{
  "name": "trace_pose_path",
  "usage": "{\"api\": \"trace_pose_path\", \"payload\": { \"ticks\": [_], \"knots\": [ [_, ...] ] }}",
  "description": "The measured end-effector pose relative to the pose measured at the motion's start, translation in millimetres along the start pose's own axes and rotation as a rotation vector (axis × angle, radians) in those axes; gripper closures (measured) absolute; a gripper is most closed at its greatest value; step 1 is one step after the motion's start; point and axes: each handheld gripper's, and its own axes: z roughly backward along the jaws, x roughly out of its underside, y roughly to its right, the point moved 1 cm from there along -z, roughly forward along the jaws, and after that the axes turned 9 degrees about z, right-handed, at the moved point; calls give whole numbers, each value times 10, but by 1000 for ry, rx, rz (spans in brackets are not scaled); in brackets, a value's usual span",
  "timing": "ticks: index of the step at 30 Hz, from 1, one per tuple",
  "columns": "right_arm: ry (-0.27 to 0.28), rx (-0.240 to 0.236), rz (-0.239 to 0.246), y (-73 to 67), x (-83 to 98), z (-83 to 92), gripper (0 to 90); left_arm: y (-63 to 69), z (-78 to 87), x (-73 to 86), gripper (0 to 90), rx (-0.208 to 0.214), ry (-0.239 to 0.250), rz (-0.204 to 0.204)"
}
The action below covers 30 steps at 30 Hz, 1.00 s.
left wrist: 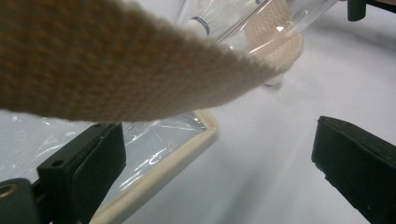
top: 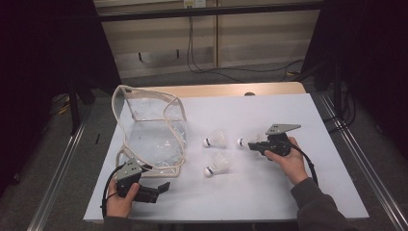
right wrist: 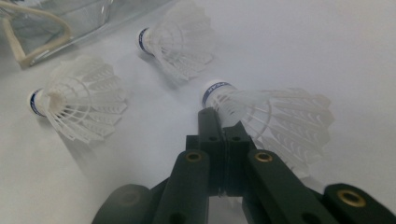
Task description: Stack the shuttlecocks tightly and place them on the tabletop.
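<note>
Beside two loose shuttlecocks, right gripper pinches a third shuttlecock (left gripper wide).

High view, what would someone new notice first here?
Probably the clear bag with cream trim, standing open at the table's left. Then three white shuttlecocks: two loose mid-table, and a third pinched in the shut right gripper. The left gripper waits open by the bag's near edge.
</note>
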Motion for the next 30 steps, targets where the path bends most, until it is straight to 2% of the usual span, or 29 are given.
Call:
{"api": "trace_pose_path", "payload": {
  "ticks": [30],
  "knots": [
    [28, -15, 24, 2, -173, -166, 900, 8, -1, 2, 30, 5, 3, 2]
  ]
}}
